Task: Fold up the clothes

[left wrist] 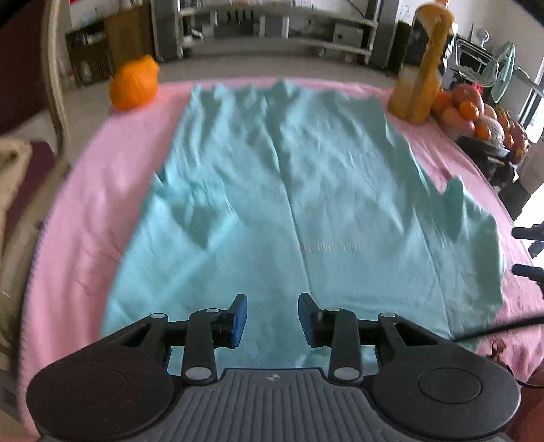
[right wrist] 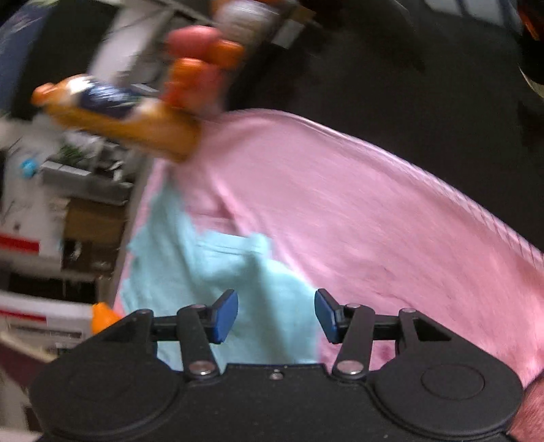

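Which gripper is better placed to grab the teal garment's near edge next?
Left, probably. The left gripper sits squarely over the teal garment, jaws open. The right gripper straddles its corner, view blurred.

A home: fruit pile (left wrist: 476,112), shelving (left wrist: 272,30), pink-covered table (left wrist: 85,204).

two downward wrist views, shared teal garment (left wrist: 289,204)

Soft daylight, motion blur, fisheye warp.
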`<state>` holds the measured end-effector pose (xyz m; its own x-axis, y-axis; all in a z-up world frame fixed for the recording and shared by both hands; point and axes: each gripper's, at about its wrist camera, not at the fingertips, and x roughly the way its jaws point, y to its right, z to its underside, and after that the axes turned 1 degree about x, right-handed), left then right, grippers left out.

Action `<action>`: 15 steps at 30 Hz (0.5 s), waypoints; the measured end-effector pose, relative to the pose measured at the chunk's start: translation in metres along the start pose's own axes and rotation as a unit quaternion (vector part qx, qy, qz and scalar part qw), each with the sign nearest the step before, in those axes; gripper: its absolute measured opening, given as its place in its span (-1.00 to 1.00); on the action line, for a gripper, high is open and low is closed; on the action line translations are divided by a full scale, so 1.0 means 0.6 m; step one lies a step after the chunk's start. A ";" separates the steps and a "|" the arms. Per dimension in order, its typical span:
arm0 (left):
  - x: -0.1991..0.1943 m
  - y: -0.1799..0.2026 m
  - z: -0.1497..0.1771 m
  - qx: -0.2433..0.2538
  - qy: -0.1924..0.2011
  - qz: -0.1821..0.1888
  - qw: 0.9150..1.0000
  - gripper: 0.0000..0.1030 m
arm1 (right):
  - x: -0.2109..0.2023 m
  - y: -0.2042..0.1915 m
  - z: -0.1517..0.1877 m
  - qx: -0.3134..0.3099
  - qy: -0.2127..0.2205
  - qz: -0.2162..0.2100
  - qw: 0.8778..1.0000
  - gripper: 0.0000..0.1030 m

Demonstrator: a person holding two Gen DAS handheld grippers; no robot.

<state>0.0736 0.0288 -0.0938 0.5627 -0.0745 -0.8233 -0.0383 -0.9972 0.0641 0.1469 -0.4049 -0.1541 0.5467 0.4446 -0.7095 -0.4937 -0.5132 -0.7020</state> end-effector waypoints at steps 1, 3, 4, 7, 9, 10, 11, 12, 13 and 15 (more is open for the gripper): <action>0.006 -0.002 0.003 -0.003 -0.003 0.003 1.000 -0.32 | 0.008 0.007 0.000 0.005 -0.010 -0.002 1.000 -0.04; 0.014 -0.004 0.008 -0.005 -0.005 0.005 1.000 -0.28 | 0.021 0.023 0.005 0.024 -0.023 -0.018 0.999 -0.04; 0.016 -0.004 0.010 -0.005 -0.006 0.004 1.000 -0.27 | 0.028 0.032 0.009 0.038 -0.028 -0.029 0.998 -0.12; 0.021 -0.002 0.015 -0.004 -0.009 0.006 1.000 -0.25 | 0.043 0.054 0.021 0.072 -0.029 -0.082 0.994 -0.14; 0.024 0.000 0.018 0.000 -0.009 0.003 1.000 -0.24 | 0.049 0.061 0.024 0.082 -0.021 -0.115 0.990 -0.14; 0.026 0.001 0.018 0.003 -0.008 0.000 1.000 -0.24 | 0.048 0.065 0.024 0.091 -0.007 -0.133 0.987 -0.14; 0.026 0.002 0.019 0.006 -0.007 -0.002 1.000 -0.23 | 0.048 0.071 0.023 0.101 0.010 -0.152 0.983 -0.14; 0.026 0.003 0.020 0.008 -0.006 -0.003 1.000 -0.23 | 0.047 0.075 0.022 0.110 0.024 -0.173 0.979 -0.14; 0.027 0.003 0.020 0.008 -0.006 -0.003 1.000 -0.22 | 0.045 0.078 0.020 0.119 0.036 -0.193 0.973 -0.15; 0.029 -0.001 0.020 0.003 -0.007 -0.002 1.000 -0.21 | 0.051 0.066 0.010 0.106 0.033 -0.210 0.971 -0.15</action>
<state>0.0734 0.0280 -0.1148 0.5507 -0.0714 -0.8316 -0.0417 -0.9974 0.0580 0.1399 -0.4075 -0.2040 0.7683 0.5308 -0.3578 -0.3431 -0.1305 -0.9302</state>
